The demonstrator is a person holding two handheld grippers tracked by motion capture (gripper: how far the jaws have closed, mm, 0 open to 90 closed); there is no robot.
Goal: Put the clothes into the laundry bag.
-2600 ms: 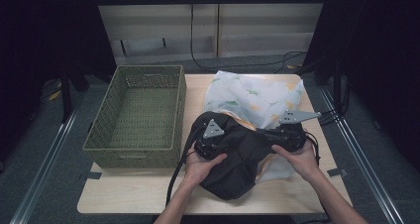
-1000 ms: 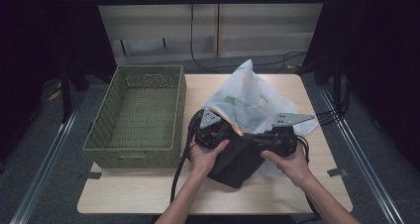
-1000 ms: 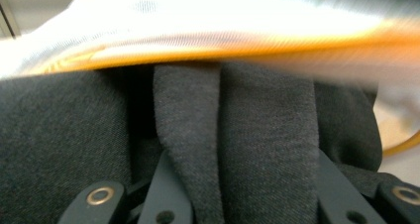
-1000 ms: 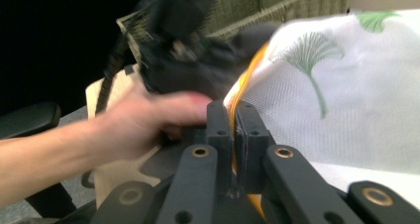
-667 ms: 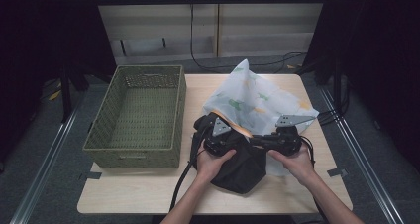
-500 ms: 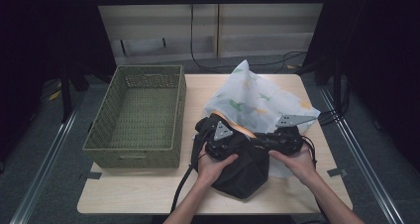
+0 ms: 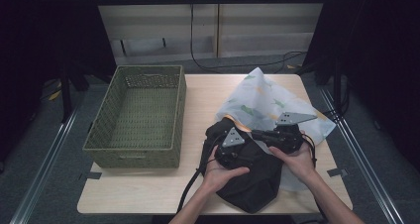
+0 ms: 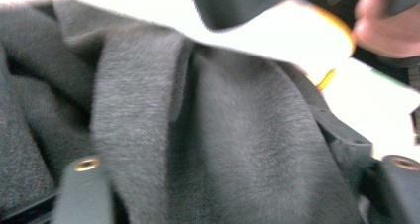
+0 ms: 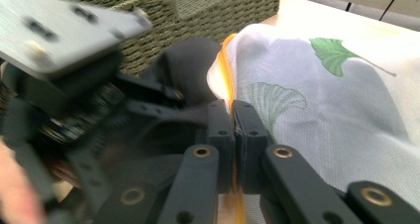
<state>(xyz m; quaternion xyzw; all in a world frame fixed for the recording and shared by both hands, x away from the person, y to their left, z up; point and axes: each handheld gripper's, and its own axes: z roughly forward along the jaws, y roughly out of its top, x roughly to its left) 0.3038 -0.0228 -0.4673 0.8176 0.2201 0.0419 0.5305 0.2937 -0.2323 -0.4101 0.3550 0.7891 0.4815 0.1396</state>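
At the table's near edge, the left gripper (image 7: pixel 236 145) has just opened wide over the black bag (image 7: pixel 250 184), gripping nothing. Right gripper (image 9: pixel 233 116) pinches the cloth's (image 7: pixel 270 102) orange hem, so stuffing looks under way.

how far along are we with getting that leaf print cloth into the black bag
Partly done: most of the leaf-print cloth lies outside the black bag. In hand: the right hand-held gripper pinches its orange edge, while the left hand-held gripper, jaws just opening, rests over the bag. Left: stuffing the rest.
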